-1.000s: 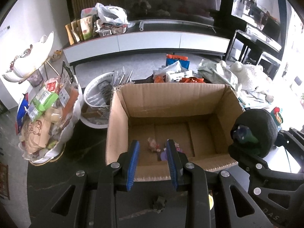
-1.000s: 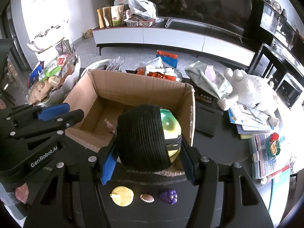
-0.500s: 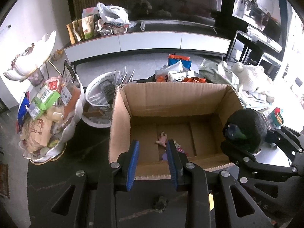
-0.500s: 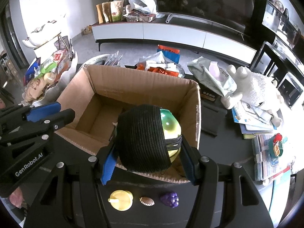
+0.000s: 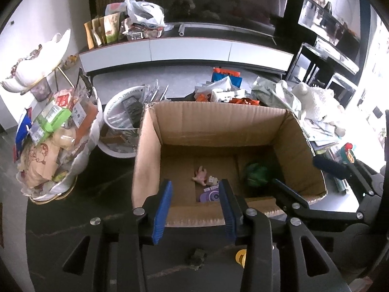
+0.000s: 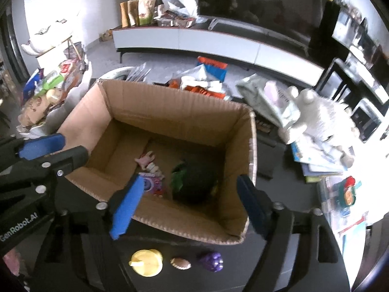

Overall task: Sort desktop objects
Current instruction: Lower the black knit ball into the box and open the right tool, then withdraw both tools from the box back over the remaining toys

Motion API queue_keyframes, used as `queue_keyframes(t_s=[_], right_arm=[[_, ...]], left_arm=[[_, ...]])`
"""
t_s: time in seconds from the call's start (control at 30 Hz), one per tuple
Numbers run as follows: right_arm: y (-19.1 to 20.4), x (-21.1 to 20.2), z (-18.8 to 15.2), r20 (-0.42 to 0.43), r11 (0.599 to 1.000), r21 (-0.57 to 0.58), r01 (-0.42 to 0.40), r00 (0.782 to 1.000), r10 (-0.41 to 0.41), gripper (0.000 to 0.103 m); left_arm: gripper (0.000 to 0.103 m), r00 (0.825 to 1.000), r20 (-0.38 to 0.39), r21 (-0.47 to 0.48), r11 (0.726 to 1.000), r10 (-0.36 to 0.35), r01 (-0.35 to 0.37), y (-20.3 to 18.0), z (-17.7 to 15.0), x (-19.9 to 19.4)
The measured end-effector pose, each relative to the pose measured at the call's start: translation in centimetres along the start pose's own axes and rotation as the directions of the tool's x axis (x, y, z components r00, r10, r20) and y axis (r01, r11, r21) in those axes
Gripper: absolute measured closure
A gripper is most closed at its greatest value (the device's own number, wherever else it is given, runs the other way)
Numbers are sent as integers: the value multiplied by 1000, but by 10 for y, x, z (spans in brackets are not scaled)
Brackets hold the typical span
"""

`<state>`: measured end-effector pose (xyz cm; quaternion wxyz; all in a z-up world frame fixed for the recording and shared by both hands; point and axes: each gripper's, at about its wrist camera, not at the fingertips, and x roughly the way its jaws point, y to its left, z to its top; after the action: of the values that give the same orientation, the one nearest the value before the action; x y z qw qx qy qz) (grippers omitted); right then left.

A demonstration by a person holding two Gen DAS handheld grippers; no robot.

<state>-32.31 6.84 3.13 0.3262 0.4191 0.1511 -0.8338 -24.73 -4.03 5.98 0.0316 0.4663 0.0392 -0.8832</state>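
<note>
An open cardboard box (image 5: 214, 126) (image 6: 170, 112) stands on the dark table. Inside lie a green ball in a black knit cover (image 6: 194, 182) (image 5: 256, 174), a small pink figure (image 5: 200, 174) (image 6: 145, 159) and a purple card (image 5: 210, 196). My right gripper (image 6: 187, 202) is open and empty above the box's near right corner, over the ball. My left gripper (image 5: 194, 209) is open and empty at the box's near wall. A yellow toy cup (image 6: 145, 262), a tiny football (image 6: 181, 262) and purple toy grapes (image 6: 212, 264) lie on the table in front of the box.
A white basket of snack packs (image 5: 56, 146) and a white bucket (image 5: 121, 126) stand left of the box. A white plush toy (image 6: 323, 119), books and a plastic case lie to the right. Packets are heaped behind the box.
My right gripper opened and let go of the black-covered ball, which now lies in the box. The left gripper stayed open at the box's front.
</note>
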Motion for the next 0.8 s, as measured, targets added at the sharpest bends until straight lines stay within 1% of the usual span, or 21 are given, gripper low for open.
queue_keyframes(t_s=[0.07,0.13,0.3,0.4,0.5,0.77,0.8], right_arm=[[0,-3,0,12,1000,-3,5,1000,-5,23],[0,-6,-1,16,1000,1,-12,1000,12,22],[4,-22,-7,45,1000,-18,-10,999,10,21],[5,-34,-12,69,1000,-17,-7,998,8,21],[3,-47,-19,86,1000,-5,-16,996,16,21],[-3,-66,-48,90,999,13,-36,995,35,20],[-4,-67,-51,88,999,15,-40,995,39,20]], left_arm=[[64,1000,3,-3,1000,-1,1,0,0,-3],[59,1000,5,-4,1000,4,-4,0,-1,-4],[58,1000,7,1,1000,4,-4,-1,-4,-10],[56,1000,14,-4,1000,17,-16,-1,-7,-16],[49,999,25,2,1000,21,-21,-1,-12,-22],[44,999,35,15,1000,8,-9,-3,-33,-39],[41,999,36,16,1000,7,-7,-3,-35,-41]])
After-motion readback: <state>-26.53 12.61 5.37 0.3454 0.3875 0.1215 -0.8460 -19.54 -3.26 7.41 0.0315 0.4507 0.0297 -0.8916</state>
